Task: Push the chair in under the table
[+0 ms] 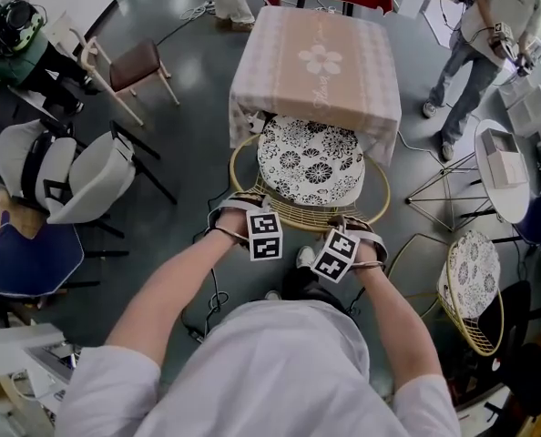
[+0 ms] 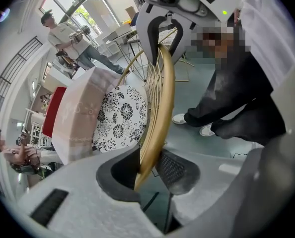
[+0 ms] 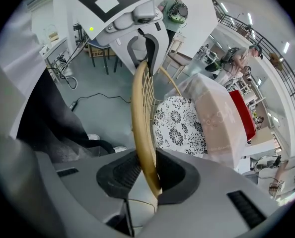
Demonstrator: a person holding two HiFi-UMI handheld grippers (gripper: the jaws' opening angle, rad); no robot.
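**Q:** How are your arms placed?

**A:** Both bare forearms reach forward and down from my chest. The wrists are level with each other and angled steeply toward the floor. My left hand-held gripper (image 1: 237, 200) and right hand-held gripper (image 1: 362, 226) sit apart on the near curve of the chair (image 1: 309, 162).

**Q:** Are they gripping anything?

**A:** Yes. Each is clamped on the golden back rim (image 2: 162, 98), which runs between the pads.

**Q:** Where is the chair?

**A:** It faces the desk (image 1: 318, 62). The far edge of the floral seat is tucked under the hanging pink cloth, and most of the seat is out in the open.
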